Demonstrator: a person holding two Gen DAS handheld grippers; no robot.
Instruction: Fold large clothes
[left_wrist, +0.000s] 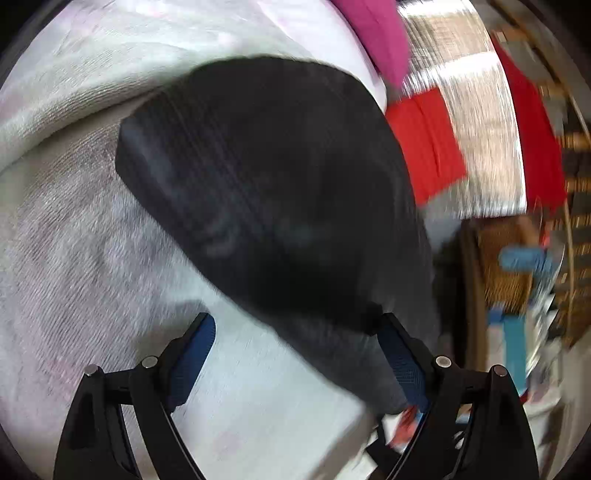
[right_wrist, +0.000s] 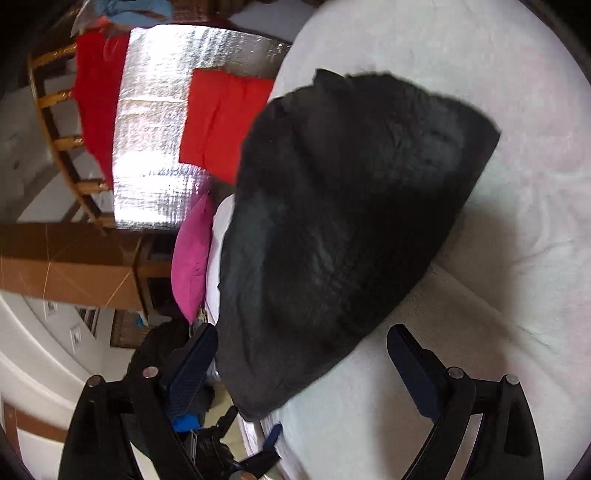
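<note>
The left tool (left_wrist: 295, 354) stands wide open with nothing between its blue-padded fingers (left_wrist: 192, 362). A folded black garment (left_wrist: 266, 192) lies just ahead of it on the white bedsheet (left_wrist: 74, 258), spreading up and away from the fingertips; the garment's near edge runs close past the right-hand finger, though blur makes it hard to tell whether cloth and pad touch. Ahead and to the right of this tool a pink cushion (left_wrist: 376, 37) sits at the far edge of the bed, and beyond it a red cloth (left_wrist: 424, 147) lies on a silver foil mat (left_wrist: 480, 110). A wicker basket (left_wrist: 506, 258) shows to the right, smeared by motion.

The right tool (right_wrist: 303, 354) is likewise spread wide and holds nothing. The same black garment (right_wrist: 343, 221) lies directly in front of it, its lower edge reaching down between the two fingers without being pinched; it is a thick, rounded bundle on the white bedsheet (right_wrist: 517, 184). To this tool's left the pink cushion (right_wrist: 192, 258) rests at the bed's side, with the red cloth (right_wrist: 221, 118) on the foil mat (right_wrist: 155, 129) farther out, and a wooden chair (right_wrist: 55, 103) draped in more red fabric beyond that
</note>
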